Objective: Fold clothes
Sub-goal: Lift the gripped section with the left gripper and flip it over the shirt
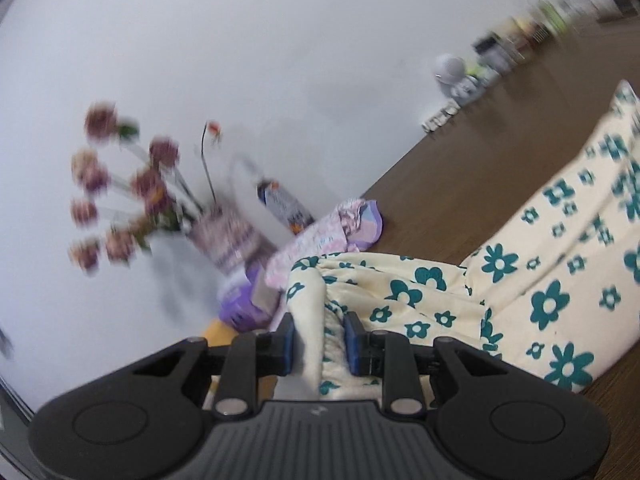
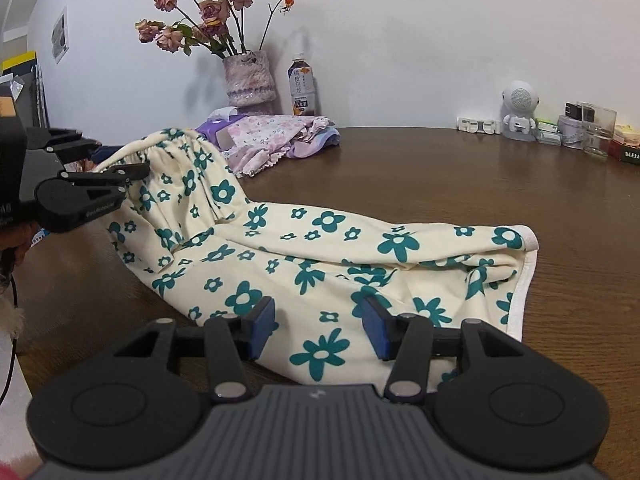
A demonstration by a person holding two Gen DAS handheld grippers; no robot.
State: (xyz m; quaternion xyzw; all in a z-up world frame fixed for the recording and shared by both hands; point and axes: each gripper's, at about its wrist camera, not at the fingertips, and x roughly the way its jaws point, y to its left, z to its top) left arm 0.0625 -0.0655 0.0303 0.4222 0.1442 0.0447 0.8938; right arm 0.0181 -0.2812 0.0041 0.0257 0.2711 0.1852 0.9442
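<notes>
The cream cotton trousers with teal flowers (image 2: 320, 256) are lying lengthwise left-to-right across the brown wooden table (image 2: 460, 168). The left gripper (image 1: 319, 338) is pinching their gathered waistband at far left, while the right gripper (image 2: 318, 328), jaws parted and empty, is hovering over the nearer leg.

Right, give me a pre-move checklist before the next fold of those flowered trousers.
1. left gripper clamped on the gathered waistband: ok.
2. right gripper gripping cloth: not ok; its jaws stand open above the flowered trousers, nothing pinched.
3. Trousers lying flat: not ok; the waist end is lifted and the legs are wrinkled.
4. Leg hems on the table: ok.
5. Bare table beyond the trousers for the fold: ok; the folded pink garment, vase and tea bottle sit back by the wall.
6. Legs lined up edge to edge: cannot tell.
</notes>
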